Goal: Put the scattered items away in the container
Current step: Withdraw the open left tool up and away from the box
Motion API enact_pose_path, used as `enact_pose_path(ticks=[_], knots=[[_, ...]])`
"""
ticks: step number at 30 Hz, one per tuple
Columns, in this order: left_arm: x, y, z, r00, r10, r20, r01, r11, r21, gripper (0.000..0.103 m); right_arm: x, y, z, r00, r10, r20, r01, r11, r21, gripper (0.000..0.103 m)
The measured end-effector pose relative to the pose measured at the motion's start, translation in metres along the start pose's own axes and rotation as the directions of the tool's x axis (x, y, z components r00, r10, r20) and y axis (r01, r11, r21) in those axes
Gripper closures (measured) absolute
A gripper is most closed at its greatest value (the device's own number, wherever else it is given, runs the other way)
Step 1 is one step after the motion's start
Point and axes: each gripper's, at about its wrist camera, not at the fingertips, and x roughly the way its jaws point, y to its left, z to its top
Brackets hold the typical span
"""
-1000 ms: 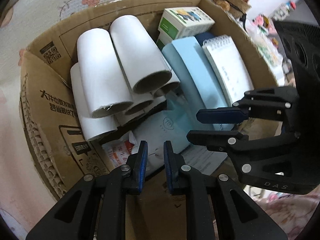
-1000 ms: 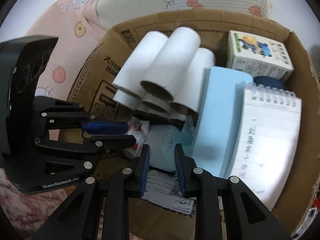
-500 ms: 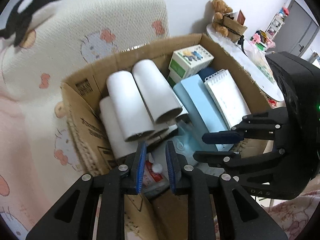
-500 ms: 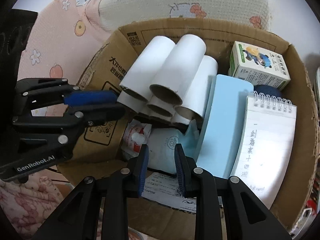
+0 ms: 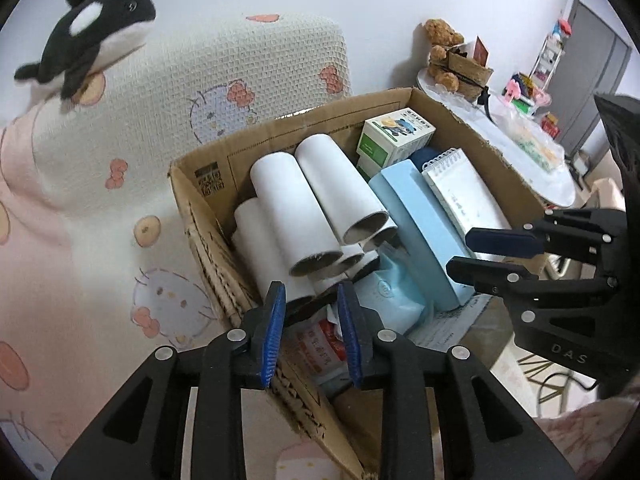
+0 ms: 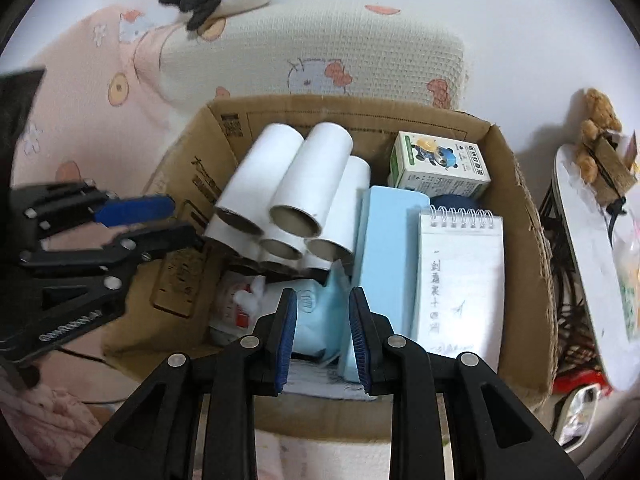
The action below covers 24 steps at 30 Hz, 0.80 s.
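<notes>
Hovering over the near edge of the cardboard box (image 6: 516, 216), both grippers are empty: the left gripper (image 5: 311, 334) has just been opening, and the right gripper (image 6: 323, 338) stands at its narrowest, its pads still apart. Inside lie a soft blue pouch (image 6: 320, 312), a stiff spiral notepad (image 6: 460, 276) best pinched at an edge, and light, crushable paper tubes (image 6: 308, 196), best taken across the middle.
</notes>
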Motion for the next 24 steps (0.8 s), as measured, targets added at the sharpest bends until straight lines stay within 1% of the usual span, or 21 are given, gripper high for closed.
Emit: enact_pose_path(ticks=[4,7,9,11,13,14,15,16,17,18,20,22,24], knots=[[-0.009,0.002,-0.009,0.999,0.0,0.034,-0.001,1.0,0.016,0.073,0.005,0.011,0.004,1.0,-0.022,-0.014,0.022,1.0,0.01,0.08],[-0.016,0.005,-0.017,0.998,-0.024,0.059,0.023,0.999,0.024,0.073,0.001,0.009,0.0,0.998,-0.052,-0.026,0.052,0.999,0.013,0.08],[-0.023,0.008,-0.02,0.997,-0.032,0.076,0.03,0.999,0.024,0.073,-0.009,0.014,-0.004,0.995,-0.098,-0.015,0.098,0.995,0.013,0.08],[-0.033,0.008,-0.022,0.993,-0.015,0.113,0.011,0.999,0.034,0.073,-0.018,0.019,-0.007,0.991,-0.136,0.003,0.136,0.991,0.006,0.08],[-0.043,0.007,-0.024,0.989,0.0,0.15,-0.008,0.999,0.049,0.073,-0.023,0.025,-0.008,0.988,-0.152,0.018,0.152,0.988,-0.008,0.079],[-0.048,0.007,-0.023,0.986,0.009,0.166,-0.019,0.998,0.058,0.073,-0.028,0.029,-0.008,0.987,-0.16,0.033,0.161,0.987,-0.014,0.076],[-0.052,0.007,-0.022,0.985,0.013,0.171,-0.024,0.998,0.065,0.07,-0.032,0.032,-0.008,0.985,-0.169,0.043,0.17,0.985,-0.018,0.07],[-0.056,0.007,-0.019,0.988,0.016,0.156,-0.028,0.997,0.077,0.067,-0.036,0.034,-0.007,0.982,-0.181,0.059,0.183,0.983,-0.023,0.066],[-0.059,0.007,-0.014,0.991,0.032,0.131,-0.045,0.994,0.096,0.065,-0.041,0.036,-0.006,0.977,-0.198,0.075,0.201,0.979,-0.027,0.056],[-0.065,0.007,-0.008,0.991,0.048,0.122,-0.062,0.992,0.108,0.064,-0.045,0.036,-0.004,0.974,-0.208,0.091,0.211,0.977,-0.027,0.044],[-0.078,0.007,0.0,0.99,0.075,0.118,-0.09,0.988,0.124,0.059,-0.056,0.038,-0.001,0.973,-0.201,0.11,0.205,0.978,-0.028,0.036],[-0.092,0.005,0.008,0.987,0.094,0.134,-0.113,0.983,0.143,0.049,-0.063,0.039,0.002,0.979,-0.168,0.117,0.174,0.984,-0.043,0.033],[-0.109,0.003,0.015,0.986,0.09,0.142,-0.111,0.983,0.144,0.042,-0.073,0.043,0.006,0.978,-0.155,0.138,0.165,0.984,-0.068,0.029]])
